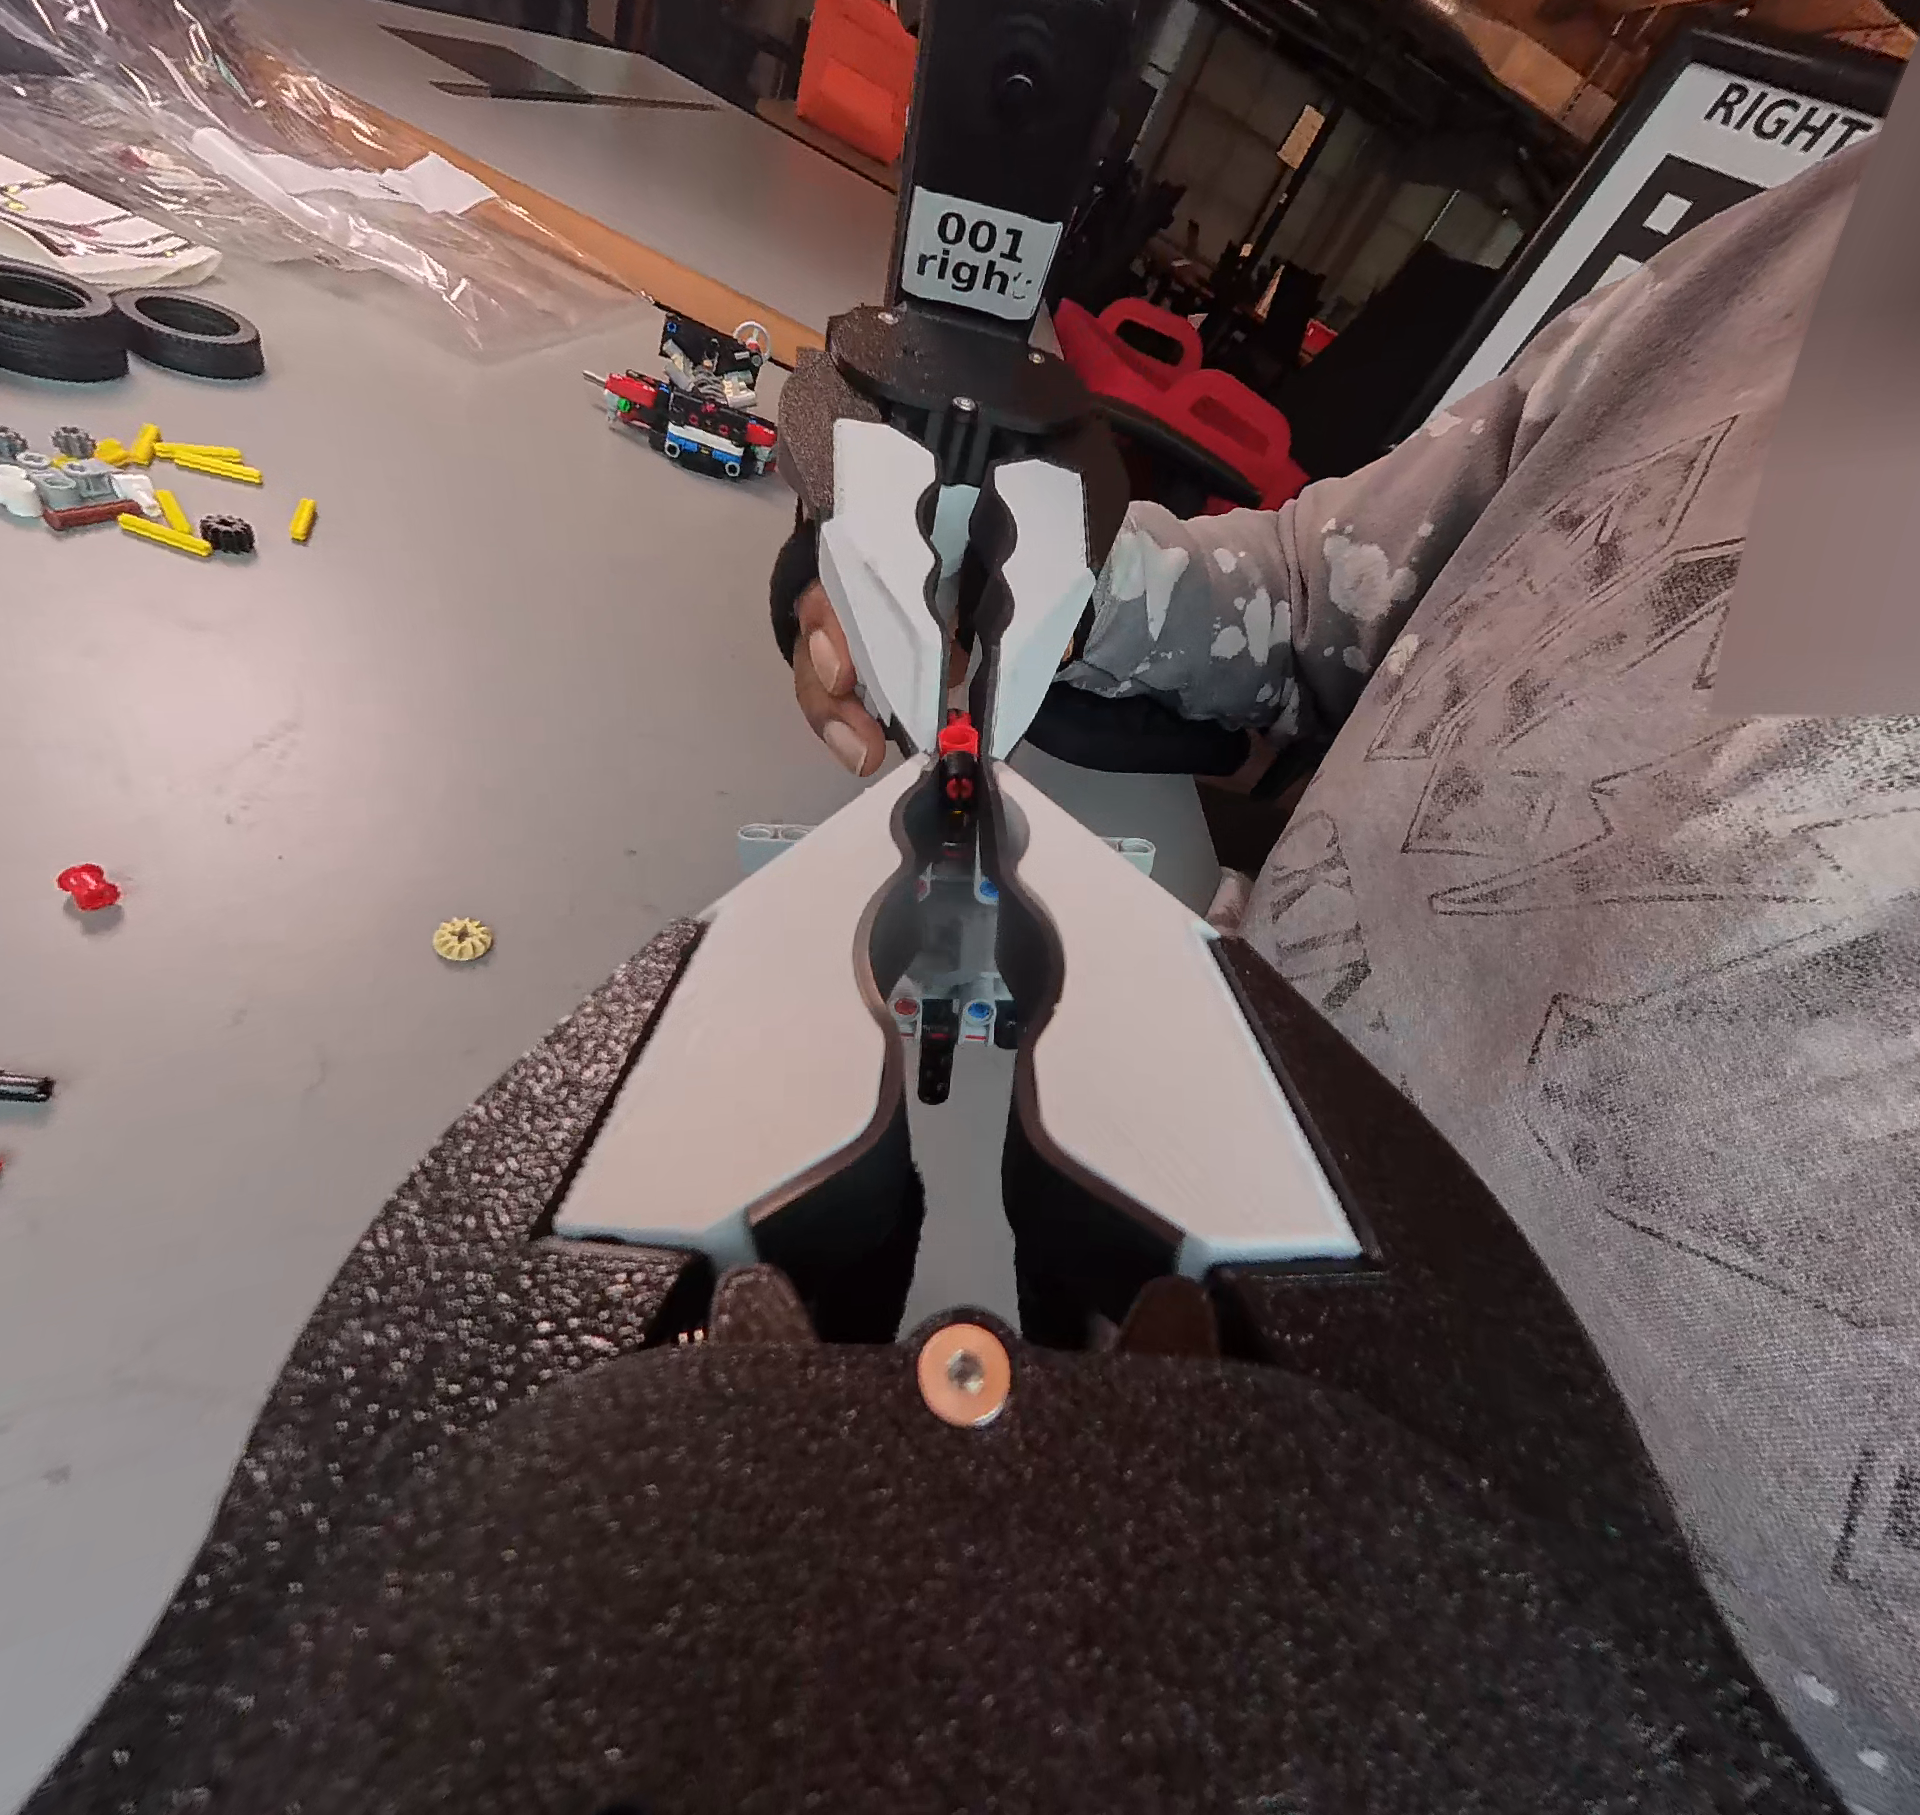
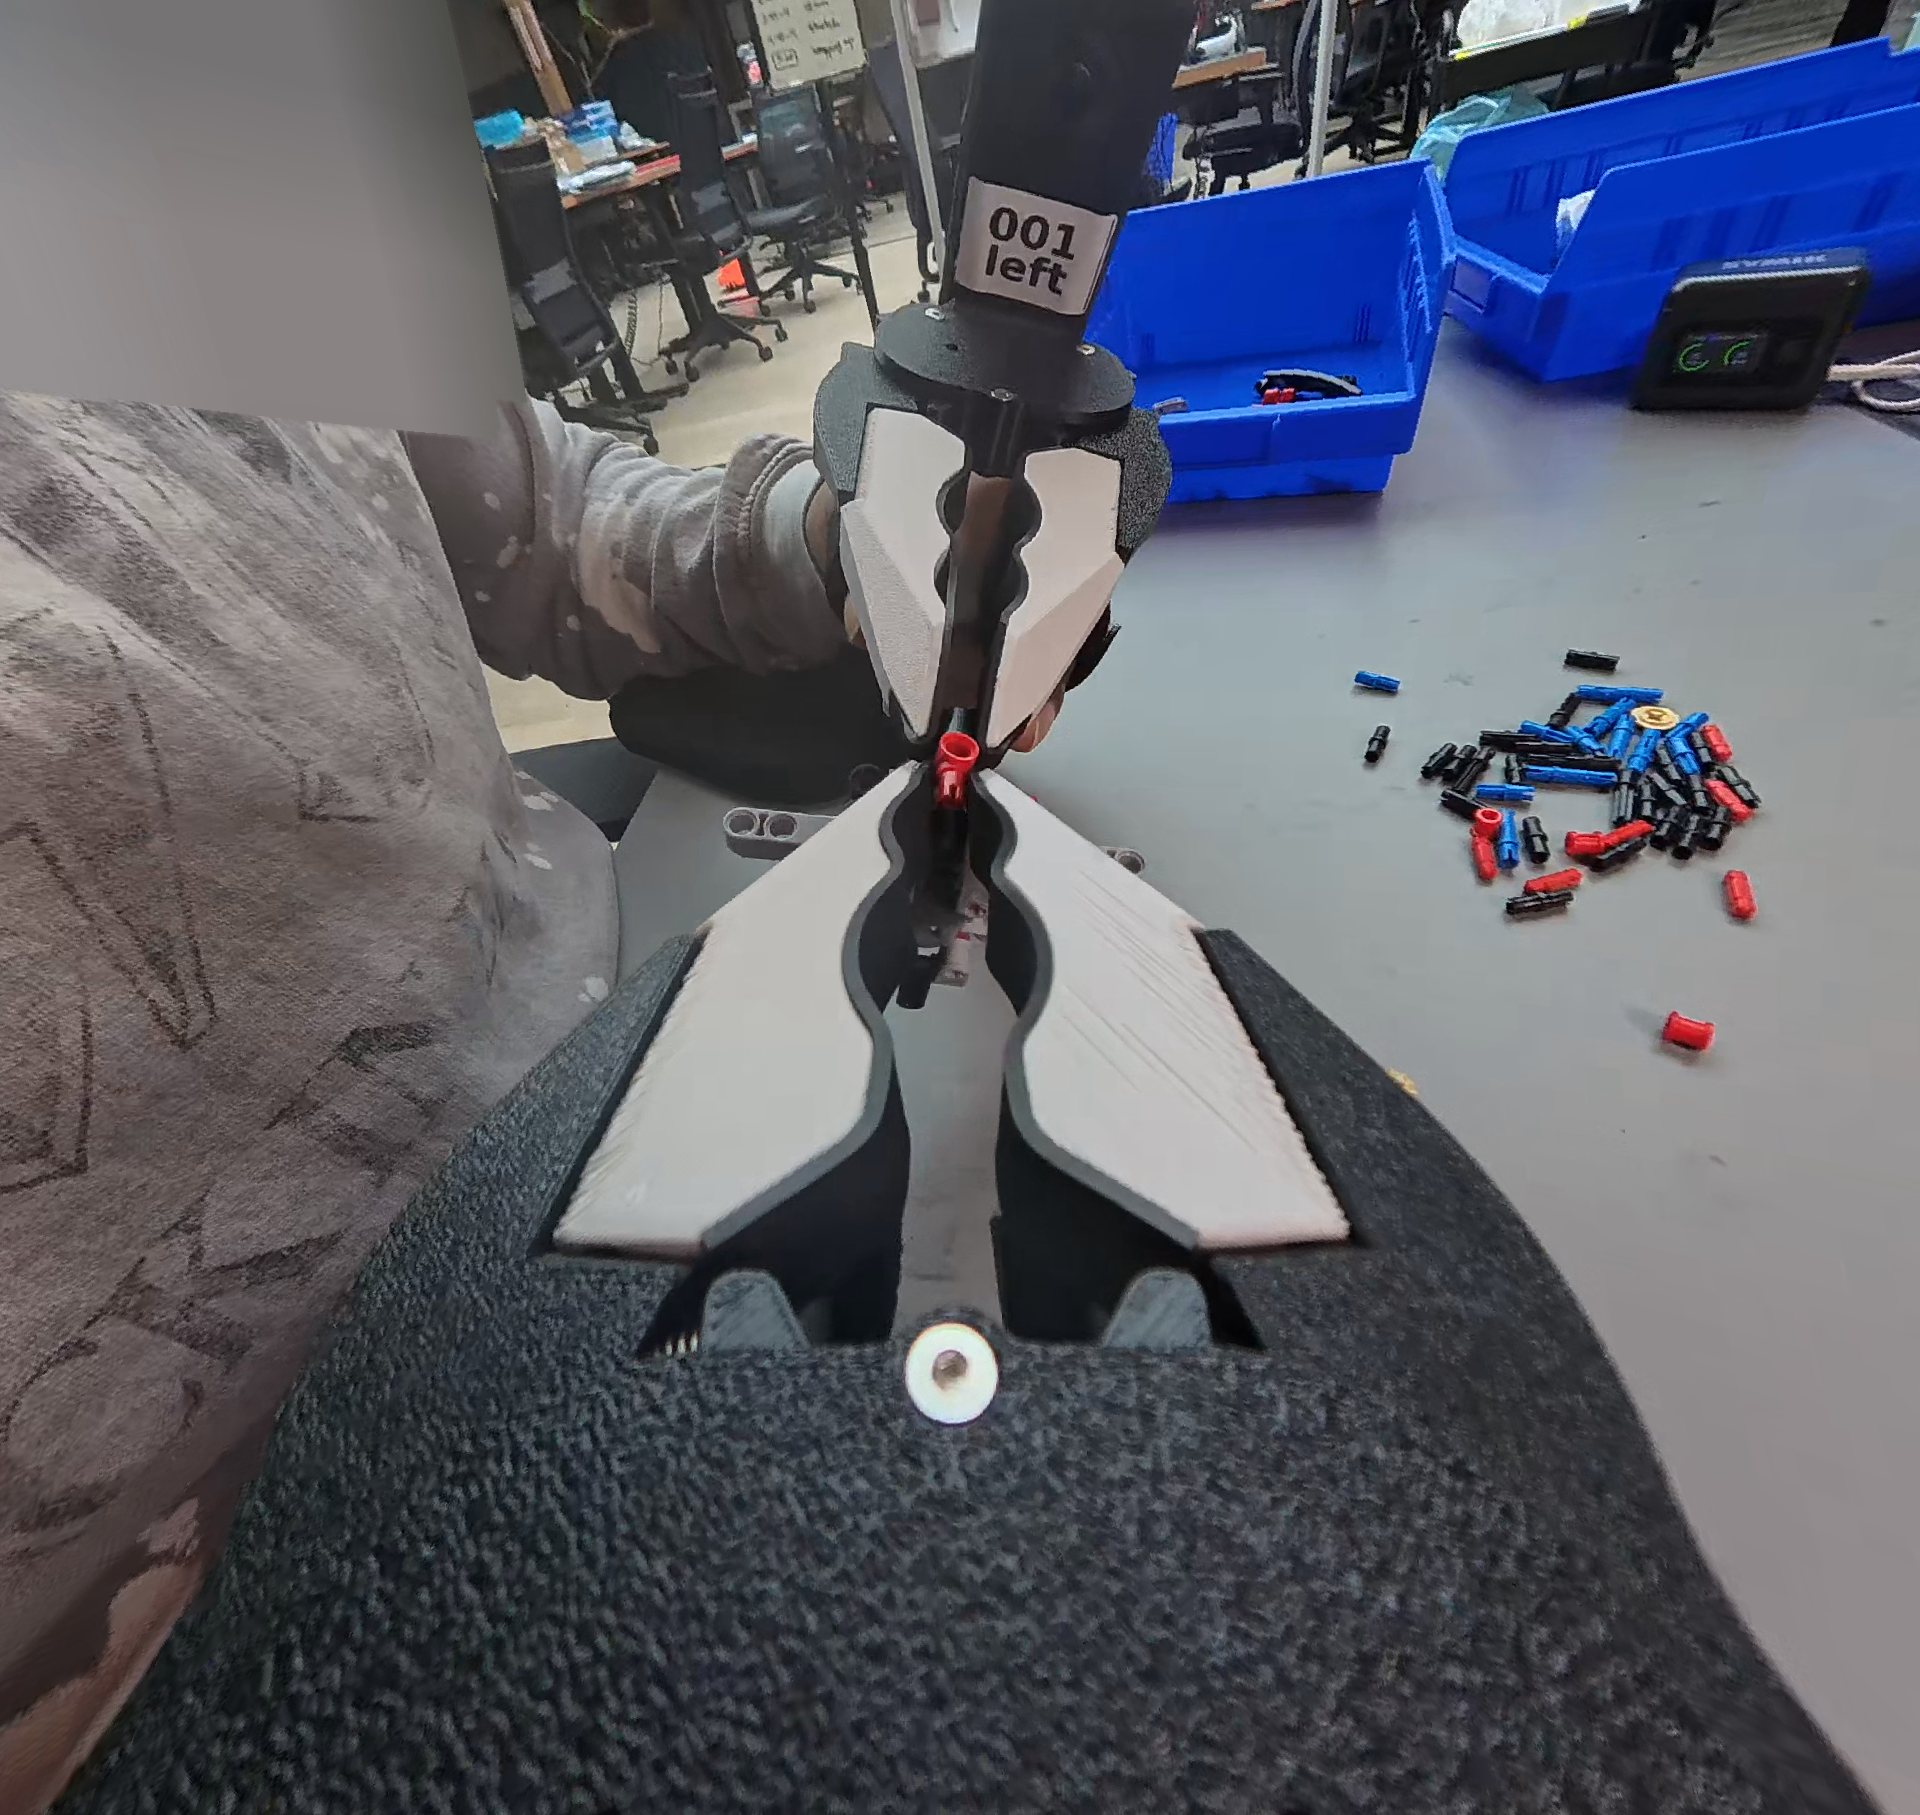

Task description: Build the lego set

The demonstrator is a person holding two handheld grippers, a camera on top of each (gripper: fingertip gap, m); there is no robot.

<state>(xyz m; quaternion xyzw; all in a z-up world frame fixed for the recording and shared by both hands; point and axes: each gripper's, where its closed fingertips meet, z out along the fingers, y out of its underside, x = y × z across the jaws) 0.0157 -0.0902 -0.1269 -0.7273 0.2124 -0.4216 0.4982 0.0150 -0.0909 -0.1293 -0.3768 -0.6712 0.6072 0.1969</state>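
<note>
2 pairs of tongs meet tip to tip above the grey counter (image 1: pixel 312 726), close to its near edge. The left tongs (image 1: pixel 956 789) are narrowed onto a small grey lego sub-assembly (image 1: pixel 951 944) with blue and red pins and a black piece hanging below. The right tongs (image 2: pixel 951 789) are nearly closed too, but I cannot tell for certain what they pinch — a red connector (image 2: pixel 954 763) sits right at the meeting point, atop a black axle (image 2: pixel 940 861).

To do this well, I would keep both tools on 1 line so the red part slides straight onto the axle, press slowly, and hold the sub-assembly firm against twisting. A skewed push could pop the piece loose.

Spares lie well apart: a pile of pins (image 2: pixel 1600 789) to the right, yellow axles (image 1: pixel 177 477), tyres (image 1: pixel 114 331) and a partly built chassis (image 1: pixel 707 404) to the left.
</note>
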